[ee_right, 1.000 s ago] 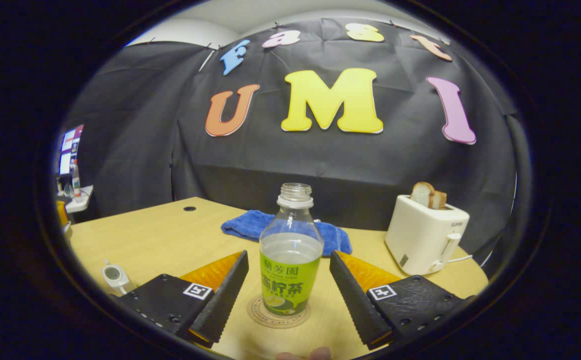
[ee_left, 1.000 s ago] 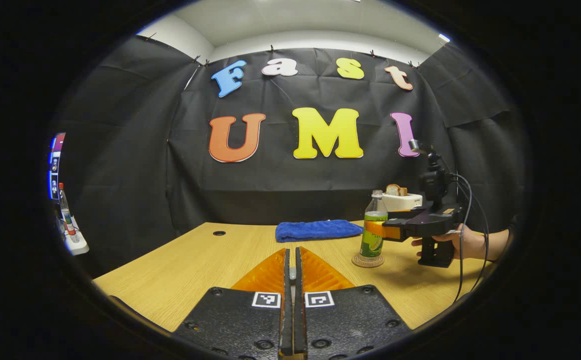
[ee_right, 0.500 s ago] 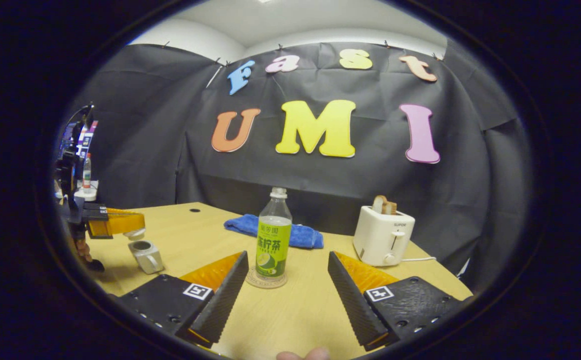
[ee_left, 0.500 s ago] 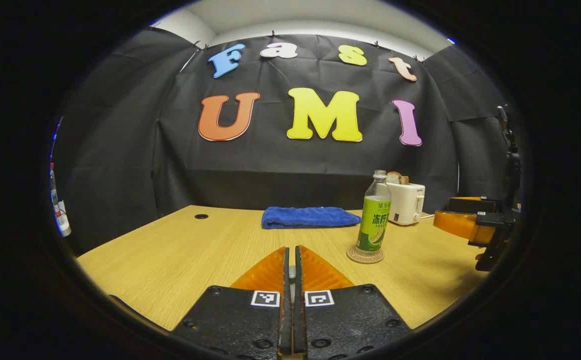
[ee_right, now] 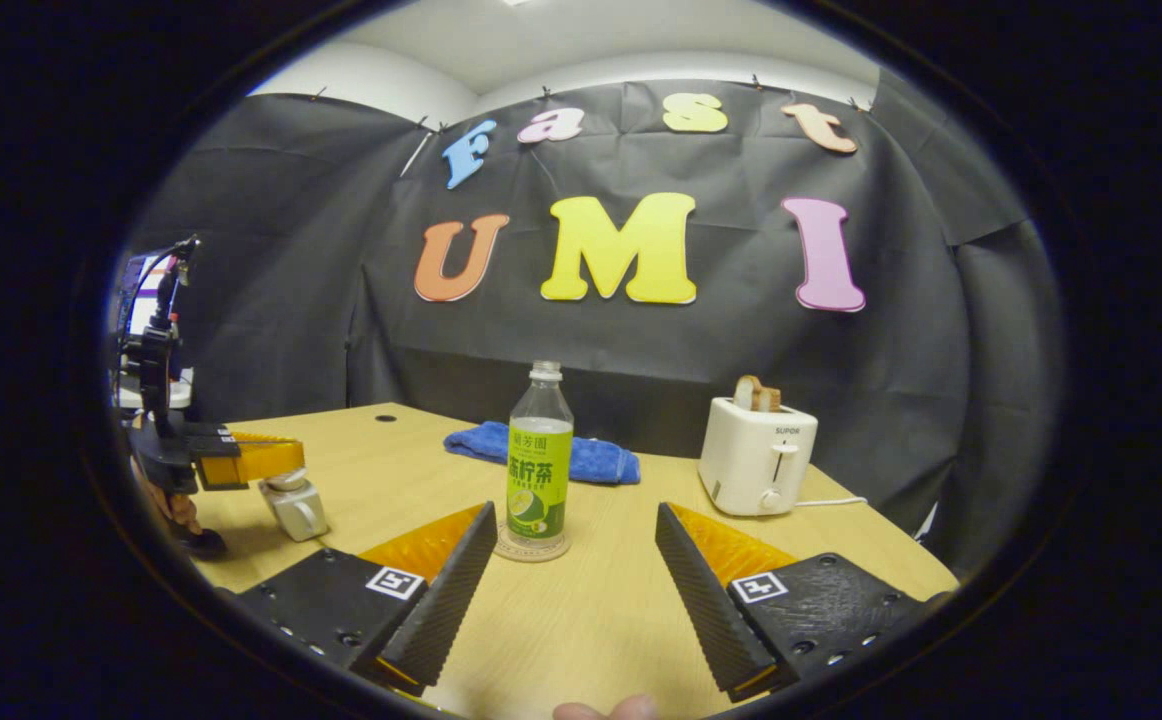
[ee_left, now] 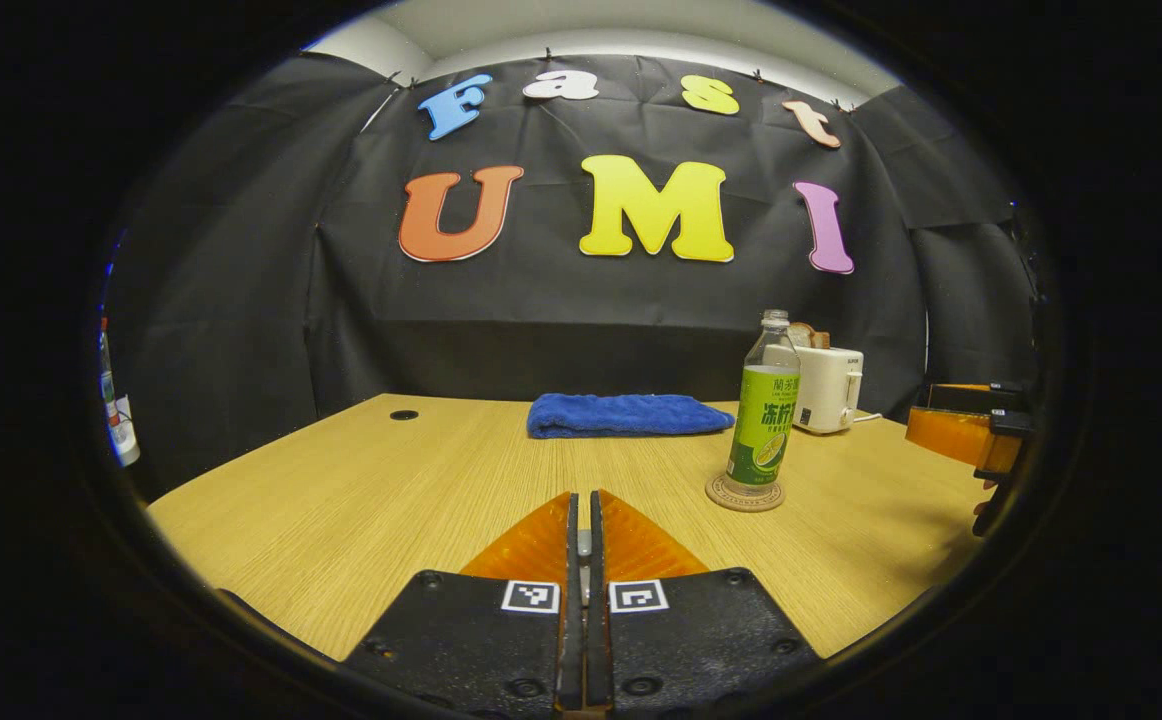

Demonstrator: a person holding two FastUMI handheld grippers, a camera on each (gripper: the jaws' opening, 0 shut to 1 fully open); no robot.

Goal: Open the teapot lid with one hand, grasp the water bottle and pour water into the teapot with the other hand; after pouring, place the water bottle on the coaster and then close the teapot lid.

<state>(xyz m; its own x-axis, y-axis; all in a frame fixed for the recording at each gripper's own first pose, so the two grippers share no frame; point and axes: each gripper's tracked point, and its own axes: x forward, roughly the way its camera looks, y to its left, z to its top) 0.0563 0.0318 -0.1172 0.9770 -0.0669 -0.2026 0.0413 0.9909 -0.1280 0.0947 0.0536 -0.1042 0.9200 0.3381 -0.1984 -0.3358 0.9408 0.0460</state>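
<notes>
The water bottle (ee_left: 764, 420) with a green label stands upright and uncapped on the round coaster (ee_left: 745, 493). In the right gripper view the bottle (ee_right: 539, 460) and coaster (ee_right: 533, 548) lie beyond my open right gripper (ee_right: 576, 512), apart from its fingers. My right gripper (ee_left: 961, 435) also shows at the right edge of the left gripper view. My left gripper (ee_left: 583, 520) is shut, with a small grey knob pinched between its fingers. Seen from the right, the left gripper (ee_right: 281, 462) holds the lid (ee_right: 284, 481) down on the small white teapot (ee_right: 298, 510).
A folded blue towel (ee_left: 626, 413) lies at the back of the wooden table (ee_left: 391, 500). A white toaster (ee_right: 756, 455) with bread slices stands at the back right, its cord trailing right. A shelf with a bottle (ee_left: 111, 400) sits beyond the table's left edge.
My right gripper has drawn back from the bottle, leaving it on the coaster. My left gripper has come down with the lid onto the teapot.
</notes>
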